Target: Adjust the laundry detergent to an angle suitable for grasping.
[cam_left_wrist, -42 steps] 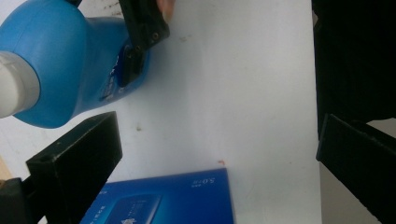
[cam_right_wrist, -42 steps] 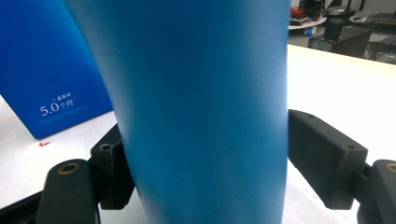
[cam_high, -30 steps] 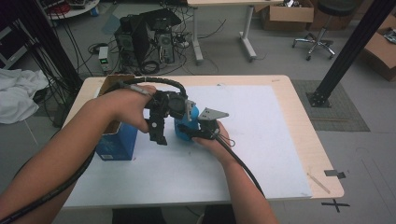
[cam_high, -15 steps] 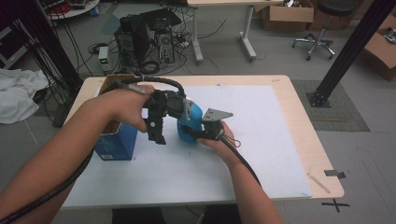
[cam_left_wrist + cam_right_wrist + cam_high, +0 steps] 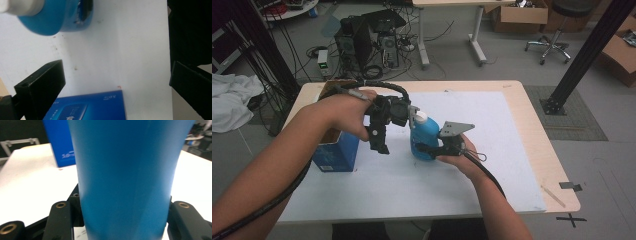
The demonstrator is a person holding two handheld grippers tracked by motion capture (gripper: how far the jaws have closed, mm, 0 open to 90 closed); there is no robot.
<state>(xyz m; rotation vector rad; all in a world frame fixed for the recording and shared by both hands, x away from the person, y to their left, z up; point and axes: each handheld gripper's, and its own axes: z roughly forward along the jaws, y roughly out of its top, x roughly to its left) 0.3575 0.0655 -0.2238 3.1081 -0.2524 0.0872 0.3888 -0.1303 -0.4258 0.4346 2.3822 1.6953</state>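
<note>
A blue bottle [image 5: 426, 139] with a white cap stands upright near the middle of the white sheet. My right gripper [image 5: 424, 149] is shut on its lower body, one jaw on each side of the bottle [image 5: 125, 177]. My left gripper [image 5: 378, 144] hangs to the left of the bottle and points down. Its jaws stand wide open [image 5: 117, 82] with nothing between them. Below them lie the bare sheet and the top of a blue box [image 5: 87, 107]. The bottle [image 5: 50, 17] sits off to one side of the left jaws, apart from them.
The blue box [image 5: 334, 152] stands at the table's left, under the left forearm. A white sheet [image 5: 492, 150] covers most of the wooden table [image 5: 537, 145]. Cables trail from both grippers. Computer towers [image 5: 367, 40] stand on the floor beyond the far edge.
My right gripper has carried the blue bottle to the right, away from the left gripper. The left gripper has stayed where it was, still open.
</note>
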